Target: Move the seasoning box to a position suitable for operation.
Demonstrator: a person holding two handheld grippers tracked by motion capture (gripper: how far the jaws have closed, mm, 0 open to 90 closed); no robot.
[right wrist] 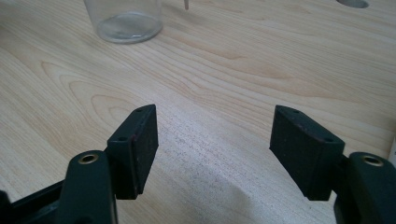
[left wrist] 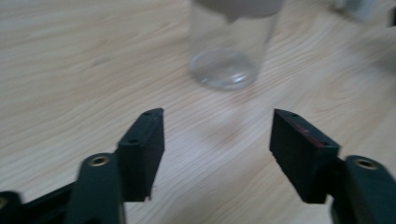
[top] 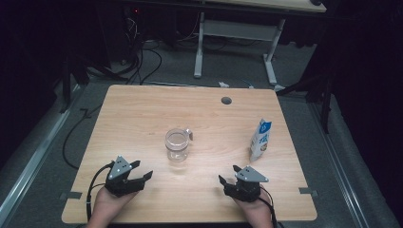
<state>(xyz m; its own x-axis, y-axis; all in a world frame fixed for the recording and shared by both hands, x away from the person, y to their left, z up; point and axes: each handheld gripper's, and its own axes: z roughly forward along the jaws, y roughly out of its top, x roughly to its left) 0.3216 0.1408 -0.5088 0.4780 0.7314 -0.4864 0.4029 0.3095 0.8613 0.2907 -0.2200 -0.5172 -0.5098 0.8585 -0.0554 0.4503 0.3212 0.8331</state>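
Note:
A clear glass jar (top: pixel 177 145) with a small handle stands upright near the middle of the wooden table (top: pixel 142 114). To its right stands a white and blue milk carton (top: pixel 260 139). My left gripper (top: pixel 142 172) rests open near the front left, its jaws pointing toward the jar (left wrist: pixel 229 44), which stands a short way ahead. My right gripper (top: pixel 228 175) rests open near the front right, below the carton. Ahead of it to the left is the jar's base (right wrist: pixel 128 21). Nothing is between either pair of jaws.
A round cable hole (top: pixel 226 100) sits near the table's far edge. Beyond the table are a white desk frame (top: pixel 237 42) and loose cables on the grey floor. Bare wood lies between the two grippers.

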